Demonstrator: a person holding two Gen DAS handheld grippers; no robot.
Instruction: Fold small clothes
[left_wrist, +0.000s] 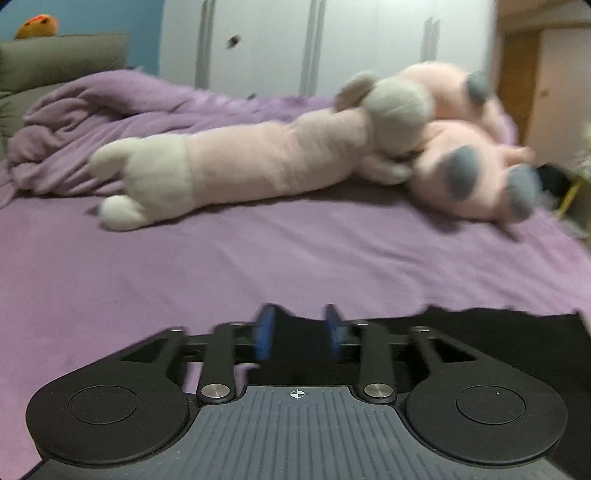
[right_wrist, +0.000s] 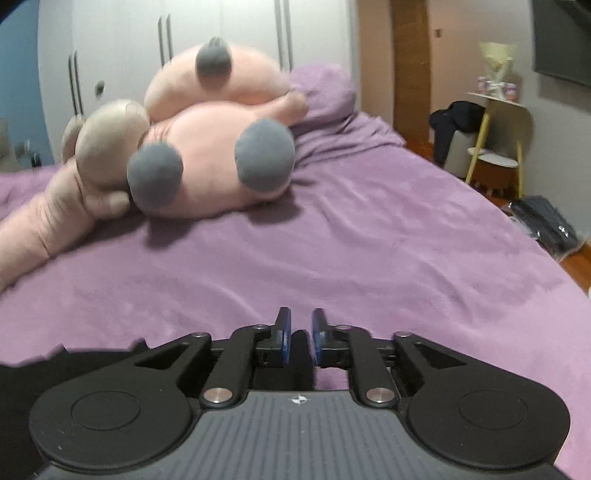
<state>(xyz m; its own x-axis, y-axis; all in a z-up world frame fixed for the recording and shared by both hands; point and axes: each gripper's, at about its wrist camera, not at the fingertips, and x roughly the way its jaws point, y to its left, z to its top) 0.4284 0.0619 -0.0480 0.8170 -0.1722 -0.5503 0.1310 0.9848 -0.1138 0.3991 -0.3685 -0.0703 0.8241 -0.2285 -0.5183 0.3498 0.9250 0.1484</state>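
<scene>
A black garment (left_wrist: 480, 328) lies flat on the purple bed cover (left_wrist: 258, 266), its far edge running from my left gripper off to the right. My left gripper (left_wrist: 299, 330) sits low over that edge, its blue pads (left_wrist: 264, 332) well apart and pressing on nothing. In the right wrist view the same black garment (right_wrist: 66, 356) shows at the lower left, beside and under the tool. My right gripper (right_wrist: 301, 338) hovers just above the bed cover (right_wrist: 369, 258). A narrow gap stands between its blue pads (right_wrist: 284, 338), which grip nothing that I can see.
A long pink and white plush toy (left_wrist: 229, 166) lies across the bed beyond the garment. Two round pink plushes with grey feet (right_wrist: 214, 158) are stacked behind it. A bunched purple blanket (left_wrist: 74, 118) fills the far left. White wardrobes (left_wrist: 277, 40) stand behind, and a side table (right_wrist: 495, 122) to the right.
</scene>
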